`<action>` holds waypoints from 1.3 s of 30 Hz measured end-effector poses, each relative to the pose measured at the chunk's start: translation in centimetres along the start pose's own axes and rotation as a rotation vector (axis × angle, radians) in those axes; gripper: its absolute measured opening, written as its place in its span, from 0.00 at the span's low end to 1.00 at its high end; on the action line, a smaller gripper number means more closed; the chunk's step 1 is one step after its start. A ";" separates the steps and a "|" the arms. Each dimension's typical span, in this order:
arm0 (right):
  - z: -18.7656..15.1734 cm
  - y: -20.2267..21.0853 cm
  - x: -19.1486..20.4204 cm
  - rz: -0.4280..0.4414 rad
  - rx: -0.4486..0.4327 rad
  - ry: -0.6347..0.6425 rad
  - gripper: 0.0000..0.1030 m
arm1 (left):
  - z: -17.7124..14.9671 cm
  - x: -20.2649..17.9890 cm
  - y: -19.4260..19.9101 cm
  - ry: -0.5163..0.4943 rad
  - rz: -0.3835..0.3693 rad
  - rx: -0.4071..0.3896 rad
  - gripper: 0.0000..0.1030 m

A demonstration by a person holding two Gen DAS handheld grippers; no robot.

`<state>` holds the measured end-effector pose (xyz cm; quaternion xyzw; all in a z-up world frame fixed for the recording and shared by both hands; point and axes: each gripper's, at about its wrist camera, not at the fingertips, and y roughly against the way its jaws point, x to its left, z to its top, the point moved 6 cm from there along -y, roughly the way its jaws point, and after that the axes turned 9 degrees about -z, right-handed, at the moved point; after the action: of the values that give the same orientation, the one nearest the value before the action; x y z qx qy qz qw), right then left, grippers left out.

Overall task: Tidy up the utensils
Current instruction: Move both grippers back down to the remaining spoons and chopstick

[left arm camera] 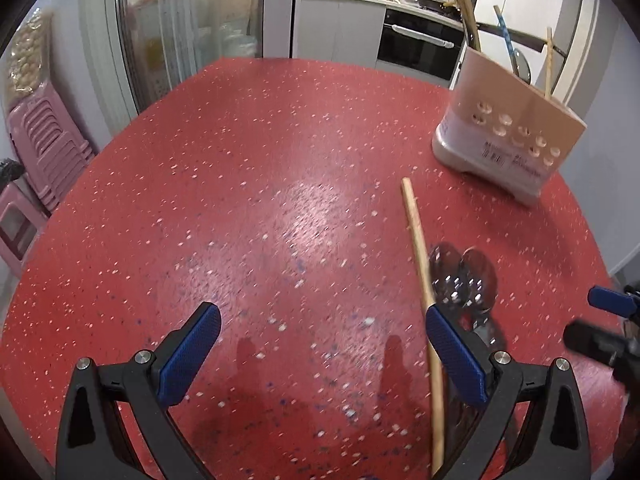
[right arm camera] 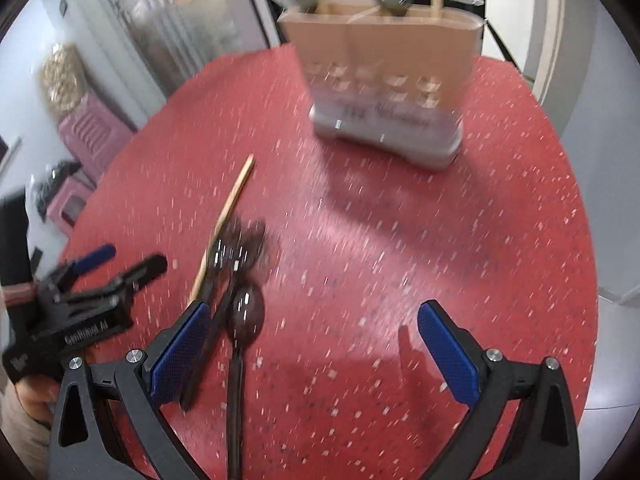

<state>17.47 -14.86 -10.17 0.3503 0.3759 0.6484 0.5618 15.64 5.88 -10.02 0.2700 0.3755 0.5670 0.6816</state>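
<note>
On the red speckled table (left arm camera: pixel 248 184), a group of loose utensils is lying in front of both grippers: one wooden chopstick (left arm camera: pixel 420 256) and several metal spoons (left arm camera: pixel 464 276) with their bowls overlapping just beside it. From the left wrist view, the left gripper (left arm camera: pixel 322 350) is standing with its jaws spread wide and nothing between the blue pads; the chopstick is passing under its right-hand finger (left arm camera: pixel 456 360), and the spoons are lying just beyond that finger. From the right wrist view, the right gripper (right arm camera: pixel 314 346) is likewise standing fully released, with bare tabletop between its pads; a dark-handled spoon (right arm camera: pixel 245 312) is lying just inside its left-hand finger (right arm camera: pixel 180 352), and the chopstick is running diagonally behind that finger toward the table centre. This view is blurring with motion, so the exact number of spoons in the pile appears to be three but cannot be confirmed. A beige utensil holder (right arm camera: pixel 384 76) on a white base is standing upright toward the far side of the table, well apart from the pile, and is already holding chopsticks and a spoon (left arm camera: pixel 520 64) in its compartments. Each gripper is showing at the edge of the other camera's picture. Pink stools (left arm camera: pixel 44 148) are standing stacked beyond the table edge.
</note>
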 end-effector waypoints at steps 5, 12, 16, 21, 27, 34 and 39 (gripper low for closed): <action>-2.2 -0.8 1.4 -0.014 0.059 0.055 1.00 | -0.7 1.0 0.8 0.008 0.006 -0.005 1.00; -4.0 -1.0 2.9 -0.045 0.092 0.095 0.85 | -1.4 1.3 1.0 -0.003 -0.007 0.013 1.00; -4.9 -1.1 4.1 -0.058 0.108 0.126 0.74 | -1.5 1.0 0.8 -0.009 -0.033 0.026 1.00; -5.4 -1.4 5.8 -0.105 0.104 0.183 0.65 | -1.3 0.9 0.5 -0.004 -0.073 0.054 1.00; -5.5 -1.6 6.3 -0.132 0.100 0.204 0.62 | -0.8 0.1 -0.4 -0.019 -0.101 0.086 1.00; -5.4 -1.1 5.5 -0.137 0.095 0.183 0.42 | -0.6 -1.2 -1.5 -0.051 -0.125 0.133 1.00; -5.2 -1.2 5.0 -0.132 0.090 0.187 0.40 | -0.4 -1.5 -2.1 -0.077 -0.112 0.154 1.00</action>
<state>12.83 -10.28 -13.51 0.2879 0.4775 0.6222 0.5495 16.36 3.96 -11.62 0.3216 0.4060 0.4867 0.7035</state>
